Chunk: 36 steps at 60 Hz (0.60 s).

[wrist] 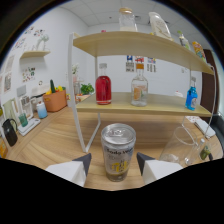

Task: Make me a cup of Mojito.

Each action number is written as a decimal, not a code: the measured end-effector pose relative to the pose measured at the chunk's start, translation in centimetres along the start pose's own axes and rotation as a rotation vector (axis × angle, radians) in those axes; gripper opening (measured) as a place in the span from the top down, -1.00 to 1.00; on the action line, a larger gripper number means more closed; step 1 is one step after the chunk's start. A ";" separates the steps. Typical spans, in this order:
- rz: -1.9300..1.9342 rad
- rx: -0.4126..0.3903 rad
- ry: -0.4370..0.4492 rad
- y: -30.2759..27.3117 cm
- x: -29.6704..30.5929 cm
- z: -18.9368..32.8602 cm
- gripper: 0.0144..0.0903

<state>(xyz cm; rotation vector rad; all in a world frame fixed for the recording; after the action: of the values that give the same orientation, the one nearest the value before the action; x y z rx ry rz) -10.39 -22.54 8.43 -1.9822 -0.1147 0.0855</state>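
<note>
the hand-held gripper (114, 165) stands released, a can (118, 151) between its fingers with gaps; close squarely on the can's middle, gently, keeping it upright.

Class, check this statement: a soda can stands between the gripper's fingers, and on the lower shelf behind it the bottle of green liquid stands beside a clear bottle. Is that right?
Not quite. The gripper view shows the bottle on the lower shelf holds red liquid, not green. The rest stands: the soda can stands between the fingers of the gripper, and the clear bottle is beside the red one.
</note>
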 end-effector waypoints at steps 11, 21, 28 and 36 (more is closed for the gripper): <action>0.010 -0.056 0.013 -0.8 0.1 -5.7 -0.86; 0.032 -0.120 0.035 0.8 1.6 -10.7 -0.87; 0.033 -0.158 0.072 1.5 3.8 -13.4 -0.87; 0.027 -0.175 0.104 1.1 6.2 -15.5 -0.88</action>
<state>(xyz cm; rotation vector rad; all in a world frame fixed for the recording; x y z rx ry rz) -2.44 -36.38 13.58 -2.1589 -0.0282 -0.0106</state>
